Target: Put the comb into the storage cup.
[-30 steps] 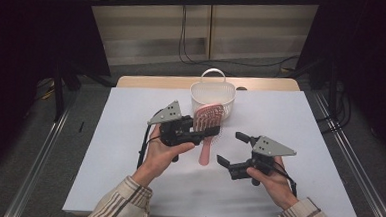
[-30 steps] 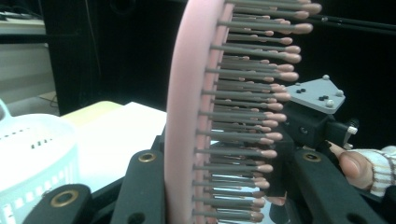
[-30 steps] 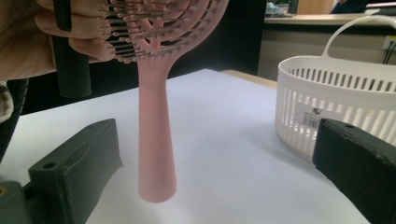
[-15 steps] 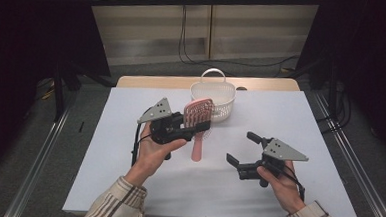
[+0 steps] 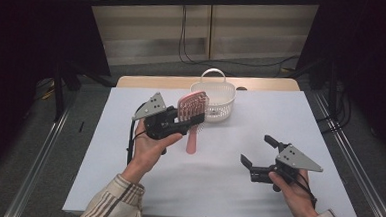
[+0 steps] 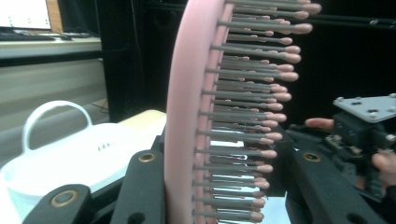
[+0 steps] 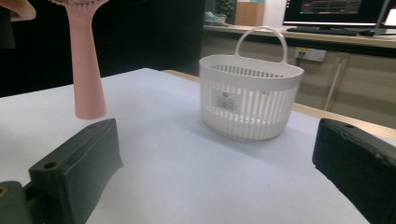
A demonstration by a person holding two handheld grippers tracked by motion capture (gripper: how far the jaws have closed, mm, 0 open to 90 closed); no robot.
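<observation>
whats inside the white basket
Nothing shows inside the white basket: slats and rim look bare in the right gripper view. Its floor is hidden by the wall. The pink hairbrush is outside, in the left gripper.

My pink hairbrush [image 5: 192, 108] has grey bristles with pink tips; my basket [image 5: 216, 97] is white, my table sheet [image 5: 129, 135] is white, my grippers black, my sleeves [image 5: 113, 204] plaid.

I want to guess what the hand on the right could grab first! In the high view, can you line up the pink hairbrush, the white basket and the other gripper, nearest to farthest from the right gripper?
From the right gripper:
1. Pink hairbrush: its handle tip hangs down to the left, closest.
2. Left gripper: up and left, its jaws clamping the brush head.
3. White basket: at the table's far edge, farthest.
</observation>
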